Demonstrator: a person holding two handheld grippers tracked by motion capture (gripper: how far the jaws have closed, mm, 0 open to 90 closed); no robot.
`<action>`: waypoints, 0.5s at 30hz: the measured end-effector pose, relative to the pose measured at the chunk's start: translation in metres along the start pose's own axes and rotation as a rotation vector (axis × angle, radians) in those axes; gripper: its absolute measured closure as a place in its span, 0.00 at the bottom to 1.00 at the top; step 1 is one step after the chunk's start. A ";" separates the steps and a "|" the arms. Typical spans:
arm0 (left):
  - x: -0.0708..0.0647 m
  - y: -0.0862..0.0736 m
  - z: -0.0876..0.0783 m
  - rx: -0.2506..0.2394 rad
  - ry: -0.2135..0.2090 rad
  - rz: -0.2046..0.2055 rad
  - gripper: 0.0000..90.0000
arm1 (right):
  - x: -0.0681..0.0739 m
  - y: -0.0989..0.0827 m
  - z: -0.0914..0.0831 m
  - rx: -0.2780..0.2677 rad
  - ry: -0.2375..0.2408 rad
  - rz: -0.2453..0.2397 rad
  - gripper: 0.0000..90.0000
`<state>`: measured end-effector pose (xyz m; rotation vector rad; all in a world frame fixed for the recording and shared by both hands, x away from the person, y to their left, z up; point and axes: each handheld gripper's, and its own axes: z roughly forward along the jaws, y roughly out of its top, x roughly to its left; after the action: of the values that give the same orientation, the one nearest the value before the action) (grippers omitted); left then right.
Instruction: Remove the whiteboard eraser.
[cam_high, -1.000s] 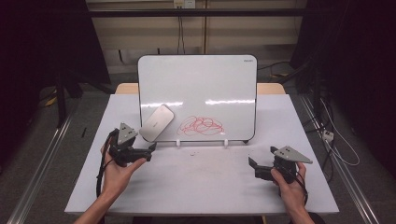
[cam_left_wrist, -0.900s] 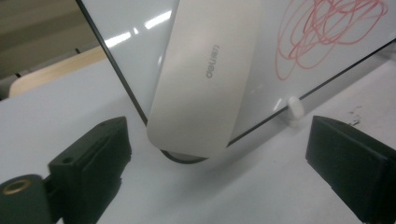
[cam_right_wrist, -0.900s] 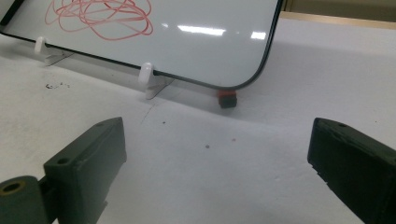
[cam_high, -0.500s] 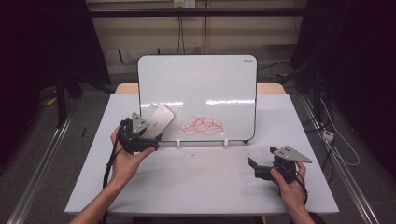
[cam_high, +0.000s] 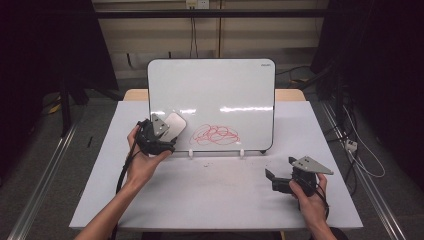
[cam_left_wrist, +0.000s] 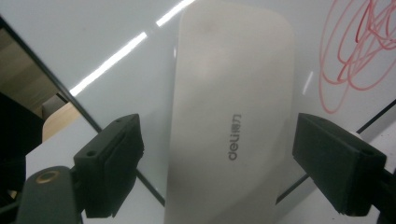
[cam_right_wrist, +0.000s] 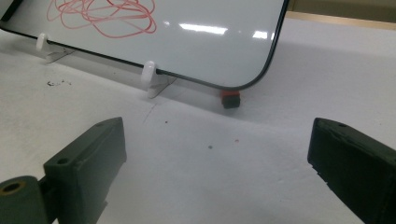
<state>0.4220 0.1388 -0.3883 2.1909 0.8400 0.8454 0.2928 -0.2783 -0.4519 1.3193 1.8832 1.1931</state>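
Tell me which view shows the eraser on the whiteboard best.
The left gripper view: the eraser lies close up between the open jaws, its printed brand legible. The high view shows the eraser small, partly behind the left gripper. The right gripper view looks at the whiteboard's lower edge.

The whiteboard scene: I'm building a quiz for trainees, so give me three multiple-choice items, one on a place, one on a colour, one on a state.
1. Where does the whiteboard eraser sit?
A. on the whiteboard, left of the scribble
B. on the table by the right claw
C. on the floor

2. What colour is the scribble?
A. blue
B. red
C. green

3. How does the left claw stand to the eraser?
A. clamped on it
B. far off
C. jaws either side, gaps showing

Answers:
1. A, the high view shows it beside the scribble.
2. B, the lines are red.
3. C, the left gripper view shows the gaps.
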 end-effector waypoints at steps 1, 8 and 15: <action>-0.001 0.001 0.001 0.011 -0.005 0.014 0.18 | 0.000 0.000 0.000 0.000 0.000 0.000 0.05; -0.007 0.002 0.010 0.034 0.019 0.036 0.23 | 0.000 0.000 0.000 0.001 0.002 0.001 0.05; -0.012 0.004 0.013 0.045 0.055 0.066 0.32 | 0.000 0.000 0.000 0.002 0.002 0.003 0.05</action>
<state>0.4262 0.1235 -0.3974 2.2548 0.8240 0.9313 0.2928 -0.2786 -0.4520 1.3232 1.8843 1.1951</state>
